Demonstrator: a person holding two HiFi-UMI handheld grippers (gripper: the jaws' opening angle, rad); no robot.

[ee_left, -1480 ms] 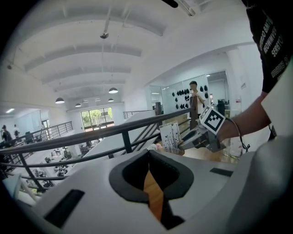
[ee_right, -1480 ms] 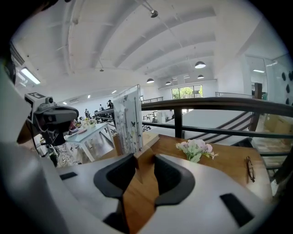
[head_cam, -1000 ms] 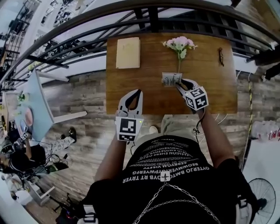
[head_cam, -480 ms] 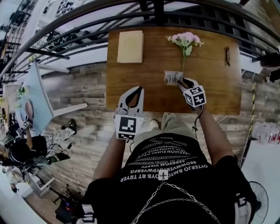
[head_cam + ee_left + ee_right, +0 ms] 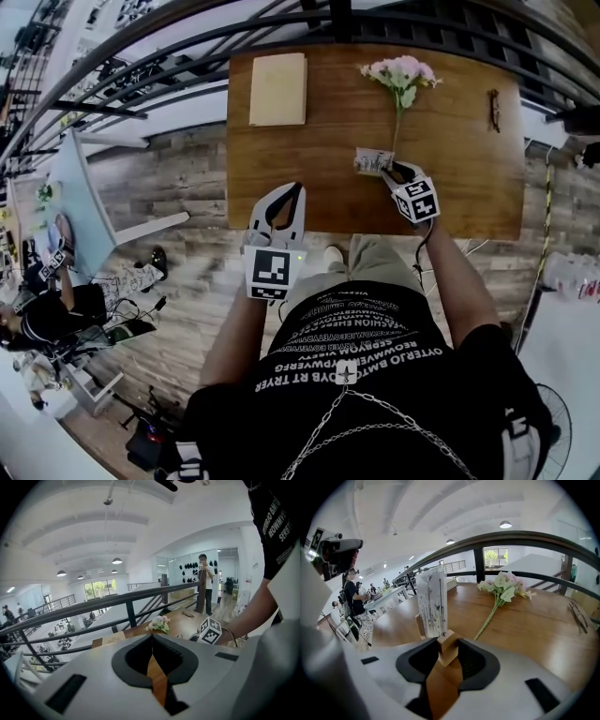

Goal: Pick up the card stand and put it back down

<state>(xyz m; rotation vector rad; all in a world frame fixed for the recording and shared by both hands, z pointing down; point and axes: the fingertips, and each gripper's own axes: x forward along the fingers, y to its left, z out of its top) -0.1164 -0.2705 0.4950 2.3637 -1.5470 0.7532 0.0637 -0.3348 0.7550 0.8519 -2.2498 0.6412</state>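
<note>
Card stand is near the middle of the wooden table, right beside the stem of the pink flowers. Can't tell if its base is actually touching the wood. Right gripper has its jaws clamped on the stand's little wooden block. Left gripper hangs over the table's near edge, jaws pressed together.

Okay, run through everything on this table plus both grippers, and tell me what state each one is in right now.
card stand: upright, card in its slot, wooden base clamped by the right gripper.
right gripper: shut on the card stand.
left gripper: shut, empty.
flowers: lying flat.
book: closed, lying flat.
glasses: lying flat.
</note>
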